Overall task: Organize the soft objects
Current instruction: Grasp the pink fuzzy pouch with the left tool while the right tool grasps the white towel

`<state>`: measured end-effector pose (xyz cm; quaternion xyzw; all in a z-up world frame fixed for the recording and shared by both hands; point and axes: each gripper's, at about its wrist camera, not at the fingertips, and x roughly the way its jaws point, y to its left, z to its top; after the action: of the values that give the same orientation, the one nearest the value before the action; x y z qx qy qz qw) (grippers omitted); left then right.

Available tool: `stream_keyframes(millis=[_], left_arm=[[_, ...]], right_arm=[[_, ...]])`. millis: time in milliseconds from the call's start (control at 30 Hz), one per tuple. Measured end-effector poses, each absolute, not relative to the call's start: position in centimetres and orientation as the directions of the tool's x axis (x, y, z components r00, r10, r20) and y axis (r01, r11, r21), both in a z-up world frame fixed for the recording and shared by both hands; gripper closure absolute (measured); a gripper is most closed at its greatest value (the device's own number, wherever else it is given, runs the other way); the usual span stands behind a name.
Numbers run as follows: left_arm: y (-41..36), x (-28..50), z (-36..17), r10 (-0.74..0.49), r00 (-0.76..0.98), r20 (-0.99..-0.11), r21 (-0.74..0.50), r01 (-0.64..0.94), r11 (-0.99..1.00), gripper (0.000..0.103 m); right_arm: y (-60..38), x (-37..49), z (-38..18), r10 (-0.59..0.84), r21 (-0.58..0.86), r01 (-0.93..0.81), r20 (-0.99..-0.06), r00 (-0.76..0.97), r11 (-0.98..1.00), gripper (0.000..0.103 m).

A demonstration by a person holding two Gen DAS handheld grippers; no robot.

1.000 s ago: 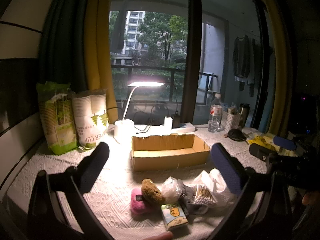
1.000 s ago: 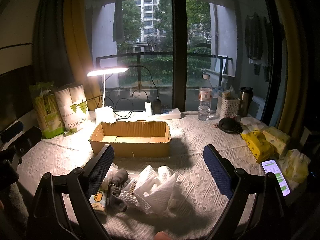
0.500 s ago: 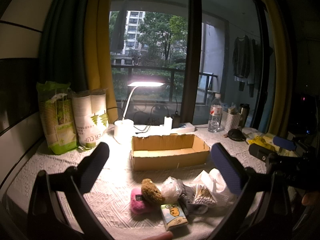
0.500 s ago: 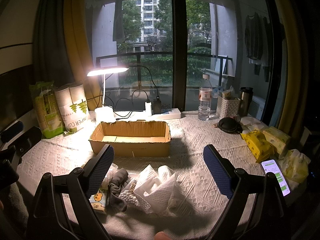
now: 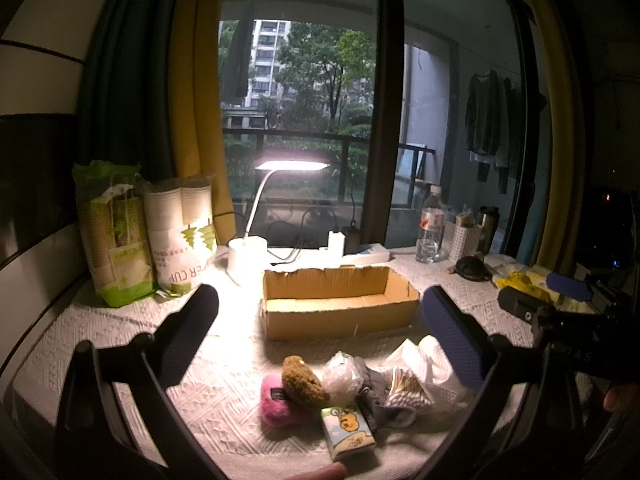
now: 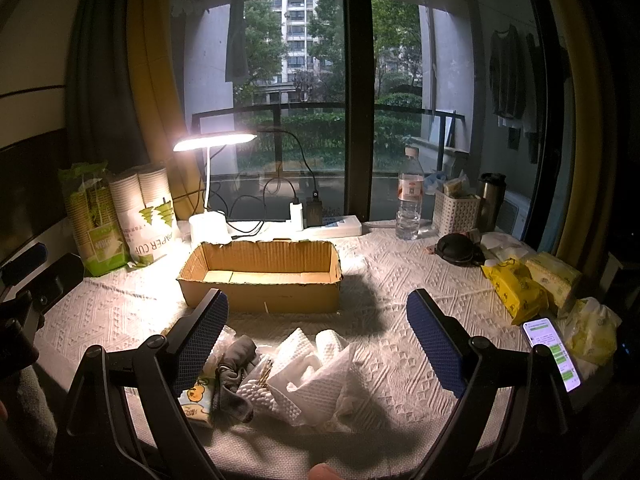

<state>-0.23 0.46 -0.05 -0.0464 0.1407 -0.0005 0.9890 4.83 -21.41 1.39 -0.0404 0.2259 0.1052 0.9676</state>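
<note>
I see the table (image 6: 400, 280), covered with a white embossed cloth, spanning both wrist views. The cardboard box (image 5: 340, 304), open-topped with nothing visible inside, sits mid-table in front of the lit desk lamp (image 6: 212, 142). Two sleeves of paper cups (image 5: 180, 232) stand at the far left beside a green bag (image 5: 112, 236).

The left gripper (image 5: 320, 320) hangs above the near edge with its jaws spread wide and nothing between them. The right gripper (image 6: 318, 320) is in the same condition: jaws released, not touching any item.

The soft objects lie in one cluster on the cloth just in front of the box, outside it. From my left view: white paper towels (image 6: 316, 364) at the right of the cluster, a grey sock (image 6: 234, 364), a clear plastic bag (image 5: 340, 372), a brown knitted piece (image 5: 302, 380) resting on a pink plush ball (image 5: 274, 400), and a small tissue pack (image 5: 348, 432) nearest the edge. A lit phone (image 6: 552, 354) lies at the far right.
</note>
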Motion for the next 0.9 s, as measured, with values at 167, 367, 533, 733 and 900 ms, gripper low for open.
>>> stream_keyframes(millis=[167,367,533,733,900], left_arm=[[0.3,-0.4,-0.2,-0.014,0.959,-0.282,-0.091,-0.012,0.996,0.000],[-0.2,0.1,-1.8,-0.017,0.950,-0.313,-0.095,-0.014,0.995,0.000],[0.0,1.7,-3.6,-0.021,0.923,-0.384,-0.100,-0.019,0.995,0.000],[0.3,4.0,-6.4,-0.028,0.878,-0.478,-0.104,-0.025,0.994,0.001],[0.9,6.3,-8.7,-0.016,0.835,-0.549,-0.097,-0.045,0.994,0.001]], right_arm=[[-21.4,4.7,0.9,0.186,-0.029,-0.223,-0.449,0.874,0.975,0.010],[-21.6,4.8,-0.3,0.185,-0.024,-0.221,-0.465,0.866,0.975,0.010],[-21.8,5.9,-1.8,0.172,-0.024,-0.213,-0.505,0.846,0.977,0.010],[-22.3,7.7,-4.4,0.154,-0.020,-0.201,-0.569,0.808,0.979,0.010],[-22.7,9.3,-6.3,0.144,-0.019,-0.197,-0.615,0.775,0.980,0.011]])
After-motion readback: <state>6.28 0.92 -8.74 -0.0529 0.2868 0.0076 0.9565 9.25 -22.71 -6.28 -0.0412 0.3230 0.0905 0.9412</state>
